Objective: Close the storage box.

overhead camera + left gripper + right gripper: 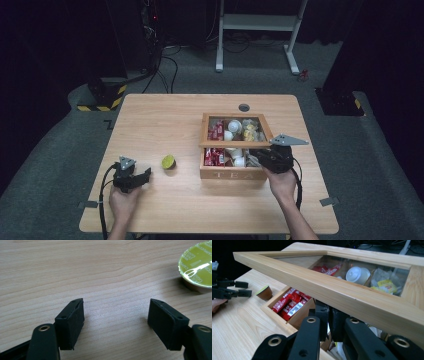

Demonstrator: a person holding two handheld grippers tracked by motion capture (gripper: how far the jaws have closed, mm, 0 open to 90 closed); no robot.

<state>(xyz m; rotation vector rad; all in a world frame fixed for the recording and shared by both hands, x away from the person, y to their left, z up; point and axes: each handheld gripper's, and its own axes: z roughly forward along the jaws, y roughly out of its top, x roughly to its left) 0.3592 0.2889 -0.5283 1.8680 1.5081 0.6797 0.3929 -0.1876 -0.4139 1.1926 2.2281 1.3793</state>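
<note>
A wooden tea box [232, 174] stands right of the table's middle. Its glass-windowed lid [235, 144] is tilted up at the front. In the right gripper view the lid's front rail [332, 290] lies just above my right gripper [329, 320], whose jaws are pressed together under it. That gripper [257, 156] sits at the box's front right corner. Red sachets [289, 303] and white capsules [357, 275] fill the compartments. A green-lidded capsule [168, 161] stands on the table left of the box. My left gripper [144, 176] rests near it, open and holding nothing [116, 315].
Yellow tea bags [387, 285] lie in a back compartment. A round cable hole [244, 107] marks the table's far edge. On the floor beyond are a white desk frame [257, 22] and a yellow-and-black striped base [102, 97].
</note>
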